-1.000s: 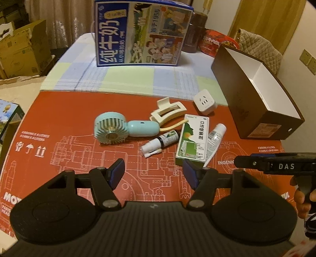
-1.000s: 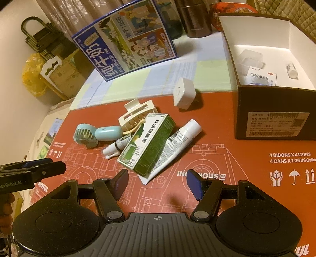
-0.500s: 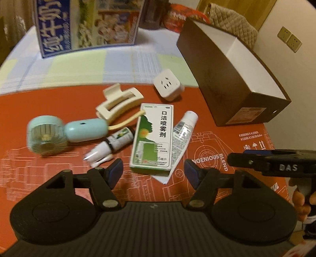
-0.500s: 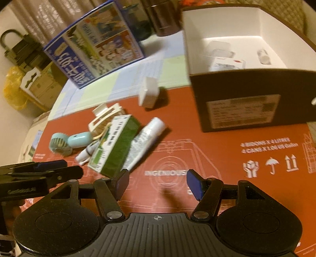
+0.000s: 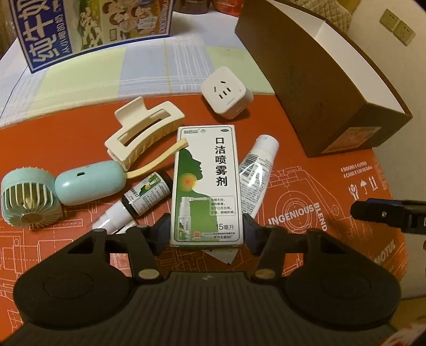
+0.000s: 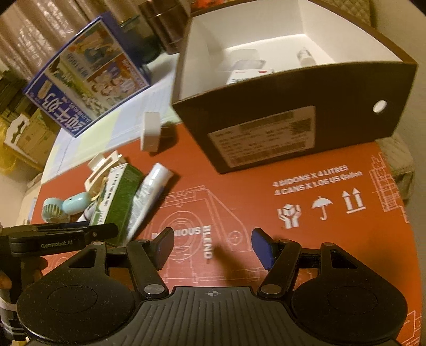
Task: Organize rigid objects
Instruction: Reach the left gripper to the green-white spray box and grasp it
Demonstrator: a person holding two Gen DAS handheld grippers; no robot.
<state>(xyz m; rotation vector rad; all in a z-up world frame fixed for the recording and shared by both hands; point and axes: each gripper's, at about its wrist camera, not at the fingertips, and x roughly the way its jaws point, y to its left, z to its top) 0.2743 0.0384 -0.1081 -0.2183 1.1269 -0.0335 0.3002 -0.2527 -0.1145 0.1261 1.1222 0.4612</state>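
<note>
On the red printed mat (image 5: 306, 186) that covers the near part of the table, your objects lie in a loose cluster, with a pale checked cloth (image 5: 159, 61) spread over the far part. Going left to right in the left wrist view: a mint handheld fan (image 5: 53, 191) sits toward the mat's left edge, a cream hair claw clip (image 5: 143, 133) lies just beyond it, and a small dark spray bottle (image 5: 138, 202) lies beside the fan's handle. Next comes the green and white spray box (image 5: 207, 186), lying flat with a white tube (image 5: 257, 167) touching its right side. A white cube plug adapter (image 5: 226, 93) sits at the mat's far edge. At the far right corner stands an open brown cardboard box (image 5: 319, 87) with a white interior; the right wrist view shows a few small items already inside it (image 6: 266, 61).

Your left gripper (image 5: 206, 234) is closing, with the near end of the spray box between its fingers; the pads stand right at the box's sides. Your right gripper (image 6: 213, 246) hangs released over bare mat, nothing between its fingers.

At the far left edge stands a blue milk carton (image 5: 87, 24). Curtains (image 6: 40, 32) hang behind, and a wall socket (image 5: 399, 29) shows on the right wall.
</note>
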